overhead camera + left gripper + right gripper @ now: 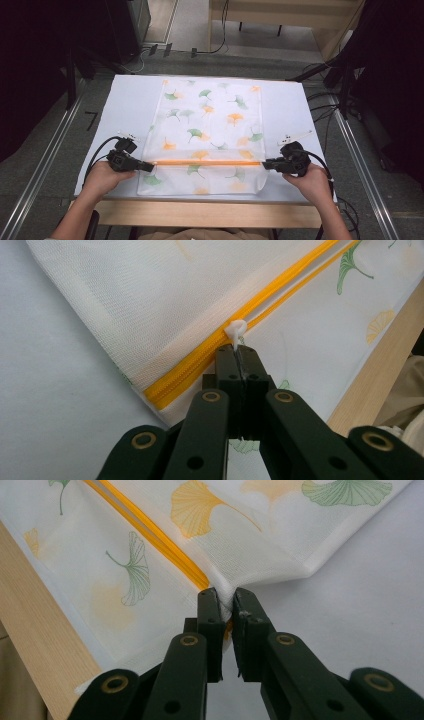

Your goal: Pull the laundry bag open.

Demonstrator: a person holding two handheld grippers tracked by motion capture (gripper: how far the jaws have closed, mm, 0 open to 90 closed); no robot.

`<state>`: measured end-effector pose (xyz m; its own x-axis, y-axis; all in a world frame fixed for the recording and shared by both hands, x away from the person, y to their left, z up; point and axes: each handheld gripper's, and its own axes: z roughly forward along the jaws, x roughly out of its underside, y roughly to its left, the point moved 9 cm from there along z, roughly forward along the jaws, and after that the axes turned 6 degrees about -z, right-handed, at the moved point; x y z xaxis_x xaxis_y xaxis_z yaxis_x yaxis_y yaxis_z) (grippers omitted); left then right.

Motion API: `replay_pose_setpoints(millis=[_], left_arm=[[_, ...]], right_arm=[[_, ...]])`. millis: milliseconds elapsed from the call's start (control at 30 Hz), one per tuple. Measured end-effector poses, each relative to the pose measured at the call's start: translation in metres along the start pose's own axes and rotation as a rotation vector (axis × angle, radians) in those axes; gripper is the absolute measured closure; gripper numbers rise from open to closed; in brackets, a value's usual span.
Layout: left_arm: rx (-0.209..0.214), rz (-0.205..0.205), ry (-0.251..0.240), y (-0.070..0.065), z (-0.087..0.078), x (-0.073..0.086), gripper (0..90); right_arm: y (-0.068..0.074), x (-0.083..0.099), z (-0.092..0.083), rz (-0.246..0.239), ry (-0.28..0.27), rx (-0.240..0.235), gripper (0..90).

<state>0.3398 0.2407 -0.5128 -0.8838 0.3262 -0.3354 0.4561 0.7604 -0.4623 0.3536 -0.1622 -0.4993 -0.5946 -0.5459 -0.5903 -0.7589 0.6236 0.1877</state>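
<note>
White covering spreads over the bench [130,100] in front of you, its wooden front edge showing nearest your body. On it lies a white mesh laundry bag [210,115] printed with green and orange ginkgo leaves, flat and roughly centred, its near end close to that wooden edge. An orange zipper [207,163] runs straight across the bag's near part, from side to side, and in the left gripper view its two rows of teeth stand apart beyond the slider. Your left hand-held gripper [148,167] sits at the bag's left edge, level with the zipper; its jaws are pressed together on the small white zipper pull [235,331], which sticks up just past the tips. Your right hand-held gripper [266,163] sits at the bag's right edge, at the other end of the zipper; its jaws pinch the mesh fabric there, with a narrow slit between them, and the cloth bunches into a small fold [300,570] beside the tips. Your two hands lie well apart, one at either side of the bag.
</note>
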Motion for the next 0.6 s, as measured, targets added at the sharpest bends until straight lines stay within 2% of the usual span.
replay_pose_setpoints(millis=[600], left_arm=[[-0.020,-0.021,-0.010,0.011,-0.008,0.006,90.0]], right_arm=[[-0.001,-0.001,0.003,0.002,0.016,-0.007,84.8]])
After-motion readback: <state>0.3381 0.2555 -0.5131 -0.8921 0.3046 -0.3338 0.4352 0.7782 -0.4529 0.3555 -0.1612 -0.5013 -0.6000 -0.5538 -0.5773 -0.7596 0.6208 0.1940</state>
